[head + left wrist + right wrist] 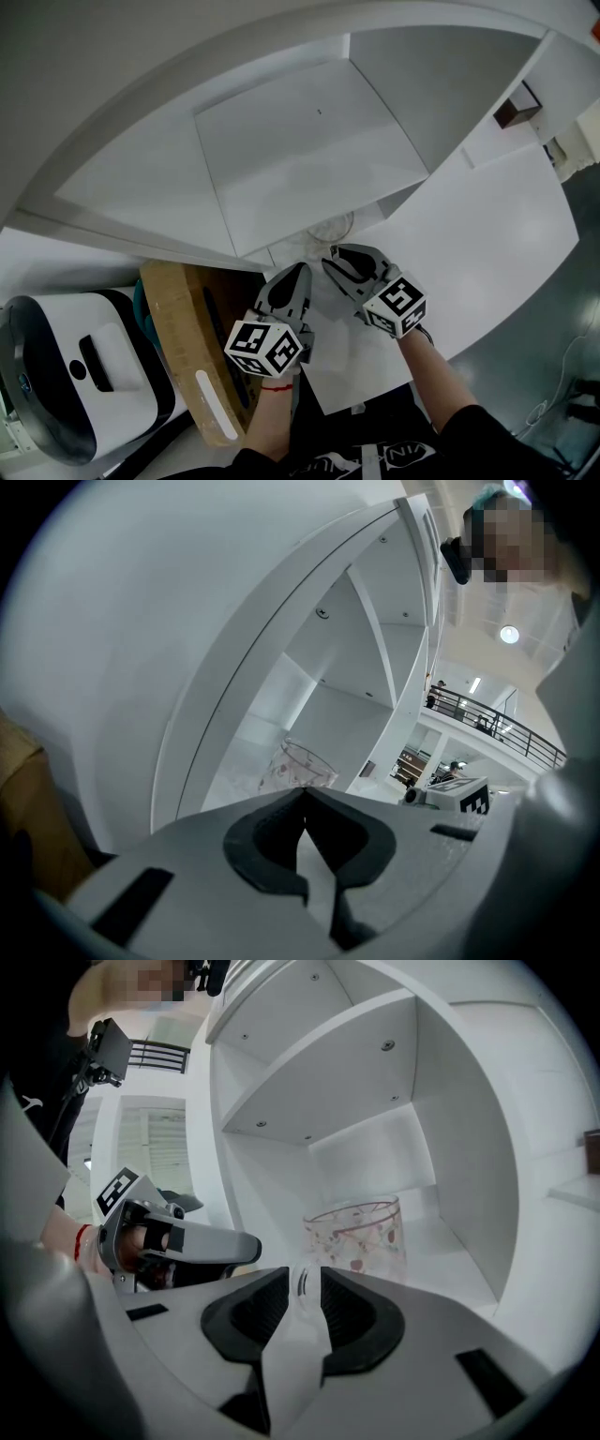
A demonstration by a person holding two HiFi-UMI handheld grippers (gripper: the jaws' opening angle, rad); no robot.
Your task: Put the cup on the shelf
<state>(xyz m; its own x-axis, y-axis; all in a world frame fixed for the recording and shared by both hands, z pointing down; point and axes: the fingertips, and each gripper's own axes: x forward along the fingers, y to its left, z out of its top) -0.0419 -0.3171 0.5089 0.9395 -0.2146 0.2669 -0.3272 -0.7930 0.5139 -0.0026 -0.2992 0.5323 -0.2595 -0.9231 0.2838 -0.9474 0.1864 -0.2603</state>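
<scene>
A clear glass cup [354, 1232] with small pink prints stands upright on the floor of the white shelf's lowest compartment [450, 1241]. My right gripper [302, 1279] is shut on the cup's clear handle, which shows between the jaw tips. In the head view the cup [334, 227] sits just under the shelf board, and the right gripper [330, 258] reaches in from the front. My left gripper [302, 269] hovers close beside it on the left, shut with nothing in it. The left gripper view shows its tips [305, 796] meeting just before the cup [300, 764].
The white shelf unit [309, 141] has board dividers above the cup. A cardboard box [192, 337] and a white-and-black appliance [75, 375] sit at the lower left. A small brown object [516, 111] is at the far right. A railing [497, 728] shows in the distance.
</scene>
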